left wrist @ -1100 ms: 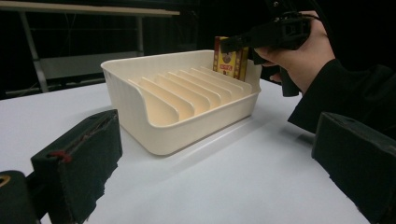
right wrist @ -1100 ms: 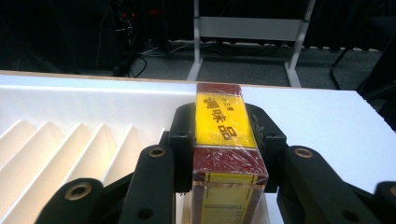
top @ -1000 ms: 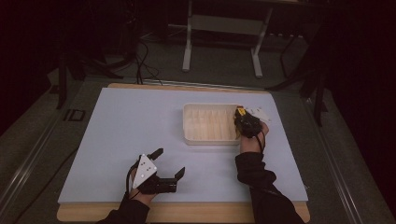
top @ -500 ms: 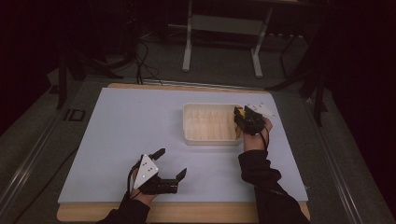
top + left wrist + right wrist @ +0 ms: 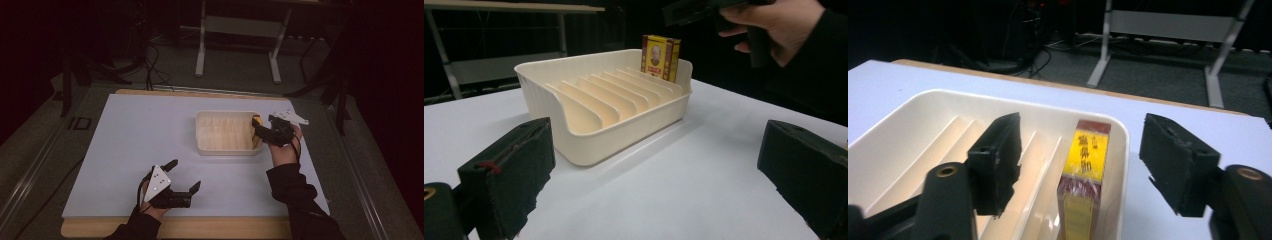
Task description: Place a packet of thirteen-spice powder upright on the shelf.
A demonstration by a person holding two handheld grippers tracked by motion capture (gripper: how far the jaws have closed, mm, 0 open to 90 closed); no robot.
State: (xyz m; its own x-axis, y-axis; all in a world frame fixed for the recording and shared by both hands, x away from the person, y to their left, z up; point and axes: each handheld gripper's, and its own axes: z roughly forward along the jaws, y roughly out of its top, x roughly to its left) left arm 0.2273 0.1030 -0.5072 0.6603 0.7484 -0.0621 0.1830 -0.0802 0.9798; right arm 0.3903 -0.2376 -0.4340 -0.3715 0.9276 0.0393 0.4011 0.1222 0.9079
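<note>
A: What lies on the white worktop (image 5: 130, 150)?

B: A cream plastic tray with upright divider ribs (image 5: 220, 135). A small yellow and red printed box (image 5: 1087, 170) stands on edge in the slot at the tray's end wall, on the person's right.

A: What has just changed?

B: A second ago the right tongs (image 5: 267, 131) were closed on that box. Their jaws have just been opening and now stand apart, above the box and clear of it. It looks released, though the high view is dim there.

A: So the box is placed?

B: I judge so; it stands unsupported.

A: And the left tongs (image 5: 181, 175)?

B: Spread apart, holding nothing, low over the worktop's near edge.
</note>
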